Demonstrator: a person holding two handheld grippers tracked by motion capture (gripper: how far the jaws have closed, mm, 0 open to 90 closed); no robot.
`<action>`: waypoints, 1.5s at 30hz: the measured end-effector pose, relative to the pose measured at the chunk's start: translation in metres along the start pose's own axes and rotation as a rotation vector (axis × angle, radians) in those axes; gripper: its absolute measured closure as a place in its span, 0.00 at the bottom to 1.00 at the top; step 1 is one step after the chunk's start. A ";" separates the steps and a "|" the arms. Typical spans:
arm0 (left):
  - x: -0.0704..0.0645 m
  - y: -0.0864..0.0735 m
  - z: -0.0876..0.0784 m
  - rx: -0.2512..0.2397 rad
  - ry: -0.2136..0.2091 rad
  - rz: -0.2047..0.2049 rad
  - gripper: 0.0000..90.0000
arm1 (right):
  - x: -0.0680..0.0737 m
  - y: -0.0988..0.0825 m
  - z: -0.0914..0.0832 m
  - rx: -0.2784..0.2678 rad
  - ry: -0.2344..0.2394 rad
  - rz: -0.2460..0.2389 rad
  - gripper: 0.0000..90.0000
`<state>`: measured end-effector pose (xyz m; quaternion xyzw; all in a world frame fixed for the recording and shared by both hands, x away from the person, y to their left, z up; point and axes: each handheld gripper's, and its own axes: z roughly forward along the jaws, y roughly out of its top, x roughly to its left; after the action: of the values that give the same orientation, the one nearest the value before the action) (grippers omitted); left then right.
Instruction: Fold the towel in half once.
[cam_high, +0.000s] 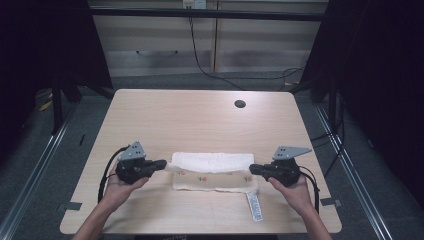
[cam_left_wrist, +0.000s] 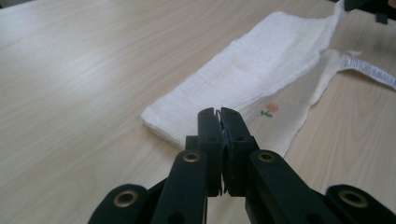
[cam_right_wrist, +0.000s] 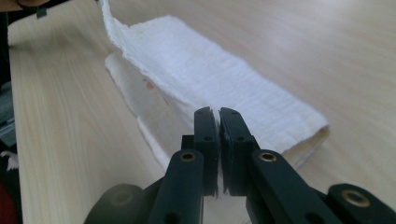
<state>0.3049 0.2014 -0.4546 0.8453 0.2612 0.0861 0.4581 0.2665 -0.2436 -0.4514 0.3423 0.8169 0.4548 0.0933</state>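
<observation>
Towel lies near table front edge, long axis left-right, spanning between grippers. Left gripper pinches left end of upper layer, right gripper pinches right end; both equally near, jaws pressed together on cloth.

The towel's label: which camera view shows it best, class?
The high view: the whole label lies flat below the towel near the right gripper. The left gripper view catches part of it at the edge; the right gripper view gives towel folds.
</observation>
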 end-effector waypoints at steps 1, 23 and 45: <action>-0.002 -0.004 0.003 0.010 0.003 0.006 0.98 | 0.002 -0.004 0.001 0.021 -0.004 -0.005 0.96; -0.017 -0.037 0.028 0.155 -0.035 0.032 0.93 | 0.002 -0.042 0.023 0.178 -0.011 0.024 0.90; 0.007 0.001 0.031 0.064 -0.034 -0.035 0.76 | -0.007 -0.006 0.024 0.093 -0.005 0.027 0.79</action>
<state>0.3230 0.1818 -0.4721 0.8562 0.2706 0.0553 0.4365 0.2799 -0.2335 -0.4708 0.3582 0.8323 0.4167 0.0732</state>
